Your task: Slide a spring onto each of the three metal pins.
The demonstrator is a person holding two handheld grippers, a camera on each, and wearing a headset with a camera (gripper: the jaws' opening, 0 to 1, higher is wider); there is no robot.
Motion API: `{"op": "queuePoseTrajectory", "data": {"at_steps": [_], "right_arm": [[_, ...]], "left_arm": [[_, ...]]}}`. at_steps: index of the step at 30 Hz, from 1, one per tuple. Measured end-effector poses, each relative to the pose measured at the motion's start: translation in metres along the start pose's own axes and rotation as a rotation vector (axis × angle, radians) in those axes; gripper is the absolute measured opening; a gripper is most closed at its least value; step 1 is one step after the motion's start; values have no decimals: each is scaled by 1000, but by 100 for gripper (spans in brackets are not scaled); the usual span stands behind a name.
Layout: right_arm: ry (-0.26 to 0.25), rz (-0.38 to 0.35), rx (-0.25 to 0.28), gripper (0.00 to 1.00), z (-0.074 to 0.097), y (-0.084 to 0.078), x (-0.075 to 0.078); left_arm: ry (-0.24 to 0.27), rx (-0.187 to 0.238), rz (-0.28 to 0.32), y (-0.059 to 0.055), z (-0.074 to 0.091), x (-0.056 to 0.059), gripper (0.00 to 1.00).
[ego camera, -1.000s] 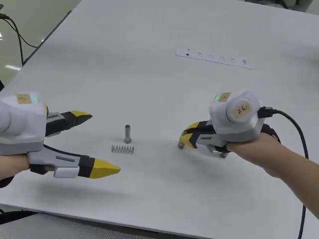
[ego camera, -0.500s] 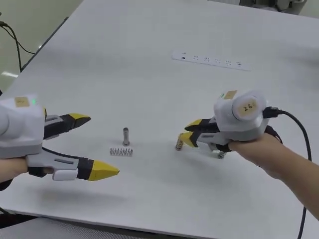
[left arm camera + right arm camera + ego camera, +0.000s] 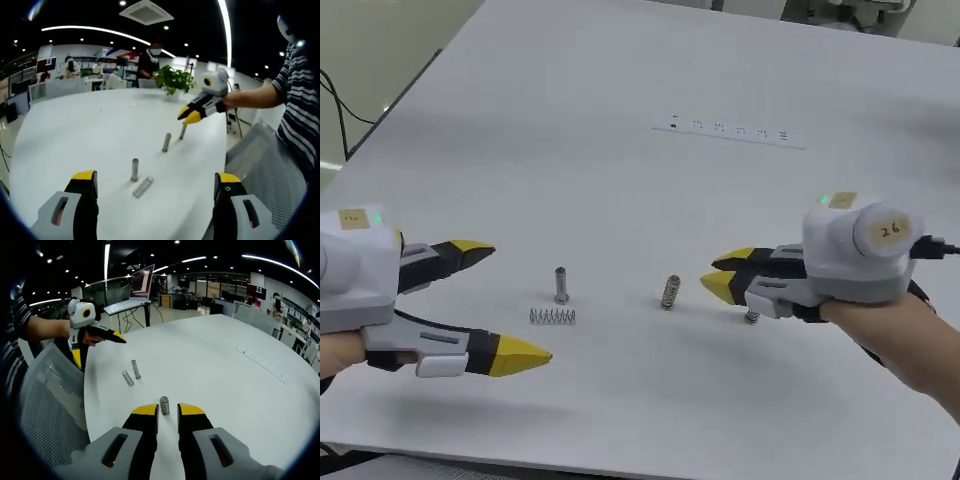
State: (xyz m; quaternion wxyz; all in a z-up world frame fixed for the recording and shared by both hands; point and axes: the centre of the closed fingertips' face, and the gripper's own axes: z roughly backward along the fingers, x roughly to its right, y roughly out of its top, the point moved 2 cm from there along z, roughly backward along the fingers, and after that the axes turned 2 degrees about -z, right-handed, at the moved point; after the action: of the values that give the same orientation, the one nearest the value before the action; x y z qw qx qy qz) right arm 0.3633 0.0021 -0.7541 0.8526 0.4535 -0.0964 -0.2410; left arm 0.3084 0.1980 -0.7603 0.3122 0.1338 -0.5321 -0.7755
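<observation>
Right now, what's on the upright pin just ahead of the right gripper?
A coiled spring is slid over it, reaching down to the table. Its coils hide the shaft inside. The right gripper is open, apart from it.

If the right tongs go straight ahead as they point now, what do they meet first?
Most likely the upright pin with a spring on it, just ahead of the right tongs and in line with the gap between their open jaws. Exact depth is hard to judge.
</observation>
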Motion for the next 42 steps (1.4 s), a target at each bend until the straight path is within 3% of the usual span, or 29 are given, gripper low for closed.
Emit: {"op": "queuePoseTrajectory", "data": {"at_steps": [10, 24, 31, 42], "right_arm": [[19, -16, -11, 12, 6, -16, -9], [32, -27, -65, 12, 10, -42, -20], [30, -32, -60, 12, 7, -40, -23], [37, -12, -72, 12, 7, -34, -31]], "left_arm": [[1, -3, 3, -1, 0, 0, 94], [-5, -3, 8, -3, 2, 3, 93], [-16, -10, 6, -4, 2, 5, 93], [-40, -7, 9, 4, 5, 11, 93]]}}
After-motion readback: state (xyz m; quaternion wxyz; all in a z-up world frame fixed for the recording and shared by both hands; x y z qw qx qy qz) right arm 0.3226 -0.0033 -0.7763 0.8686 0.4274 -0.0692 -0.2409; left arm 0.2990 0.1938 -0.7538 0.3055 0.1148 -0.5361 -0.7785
